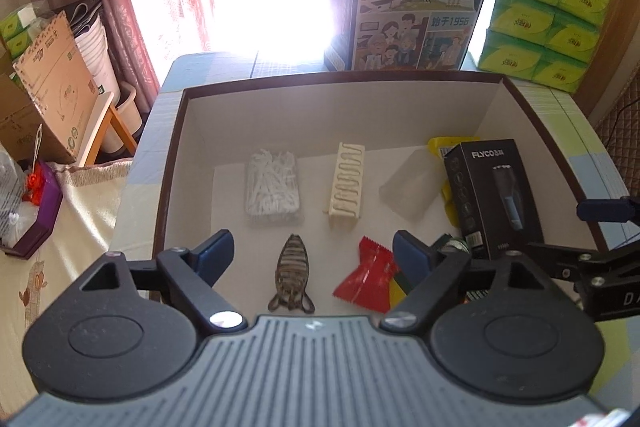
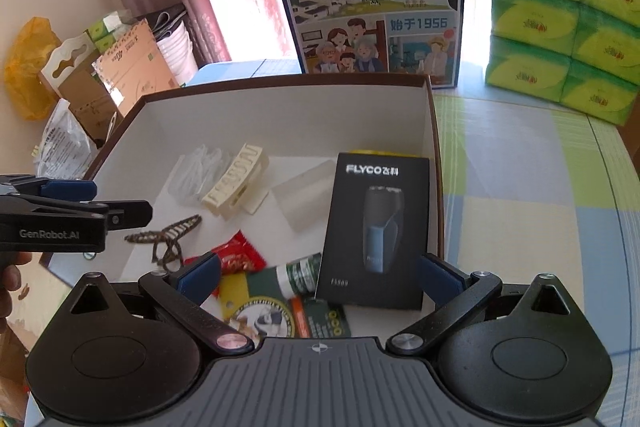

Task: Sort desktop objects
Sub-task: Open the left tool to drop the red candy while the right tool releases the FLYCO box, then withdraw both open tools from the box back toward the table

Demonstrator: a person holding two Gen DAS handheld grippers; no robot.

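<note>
The brown striped hair claw (image 1: 291,273) is seen lying in the box (image 1: 340,83), long axis along the released, empty left gripper (image 1: 314,255), nearer than the equally released right gripper (image 2: 320,277) over the shaver carton (image 2: 374,231).

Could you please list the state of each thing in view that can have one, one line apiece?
Left tool: open, holding nothing.
Right tool: open, holding nothing.
Storage box: lidless, open on top.
FLYCO shaver box: closed, lying flat in the storage box.
Cream hair claw: shut.
Brown hair claw: shut, lying flat.
Red candy wrapper: sealed.
</note>
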